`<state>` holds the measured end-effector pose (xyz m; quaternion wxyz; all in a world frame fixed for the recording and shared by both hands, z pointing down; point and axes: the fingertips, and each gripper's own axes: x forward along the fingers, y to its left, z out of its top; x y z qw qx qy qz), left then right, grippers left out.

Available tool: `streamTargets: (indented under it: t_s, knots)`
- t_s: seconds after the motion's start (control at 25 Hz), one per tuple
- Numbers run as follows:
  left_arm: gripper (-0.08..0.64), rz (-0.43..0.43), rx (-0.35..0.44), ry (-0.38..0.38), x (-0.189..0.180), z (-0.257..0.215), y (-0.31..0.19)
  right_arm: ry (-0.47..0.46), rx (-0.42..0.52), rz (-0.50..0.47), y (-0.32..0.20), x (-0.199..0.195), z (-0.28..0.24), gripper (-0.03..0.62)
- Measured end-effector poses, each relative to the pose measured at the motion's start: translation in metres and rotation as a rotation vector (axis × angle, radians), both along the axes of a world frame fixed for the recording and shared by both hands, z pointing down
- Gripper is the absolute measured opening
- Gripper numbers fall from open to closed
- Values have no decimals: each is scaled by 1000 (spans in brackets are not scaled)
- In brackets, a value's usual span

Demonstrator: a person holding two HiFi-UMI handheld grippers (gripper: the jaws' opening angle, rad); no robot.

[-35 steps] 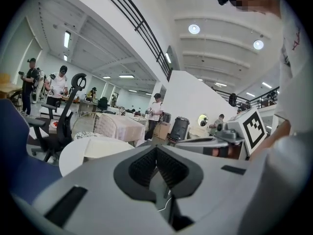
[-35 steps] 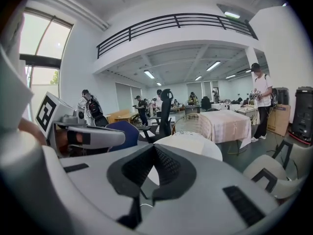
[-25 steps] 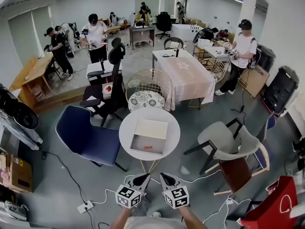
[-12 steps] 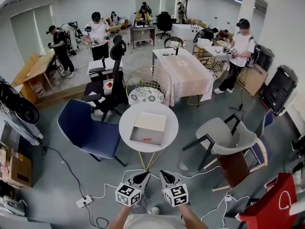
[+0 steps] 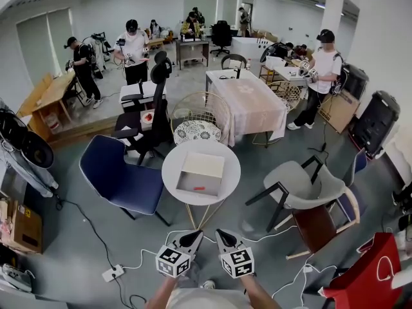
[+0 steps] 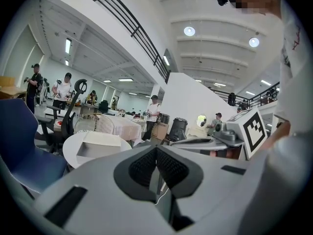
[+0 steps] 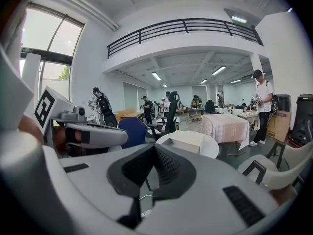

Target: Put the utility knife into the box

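On the round white table [image 5: 174, 166] in the head view stands the open pale box [image 5: 205, 165]. A small red-orange thing, probably the utility knife [image 5: 199, 188], lies at the box's near edge; I cannot tell if it is inside. My left gripper [image 5: 193, 239] and right gripper [image 5: 221, 238] are side by side low in the view, well short of the table, both shut and empty. The left gripper view has the shut left gripper [image 6: 156, 149] with the box [image 6: 100, 142] far ahead on the left. In the right gripper view the right gripper [image 7: 155, 148] is shut below the box [image 7: 188, 142].
A blue chair [image 5: 122, 179] stands left of the table, a grey chair [image 5: 302, 188] to the right and a wire chair [image 5: 199, 124] behind it. Cables and a power strip [image 5: 111, 275] lie on the floor. Several people stand further back among tables.
The table and box sit slightly higher and smaller in the head view than a second ago. Both grippers stay shut and side by side.
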<state>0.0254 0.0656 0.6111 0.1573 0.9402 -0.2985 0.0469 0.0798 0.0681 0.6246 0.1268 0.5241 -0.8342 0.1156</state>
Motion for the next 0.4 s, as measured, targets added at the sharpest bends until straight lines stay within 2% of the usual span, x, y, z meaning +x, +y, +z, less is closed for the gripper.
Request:
streamTargets:
  t_s: [0.4]
  knots:
    - [12, -3, 13, 1, -11, 0, 3, 11, 17, 6, 3, -9, -1, 15]
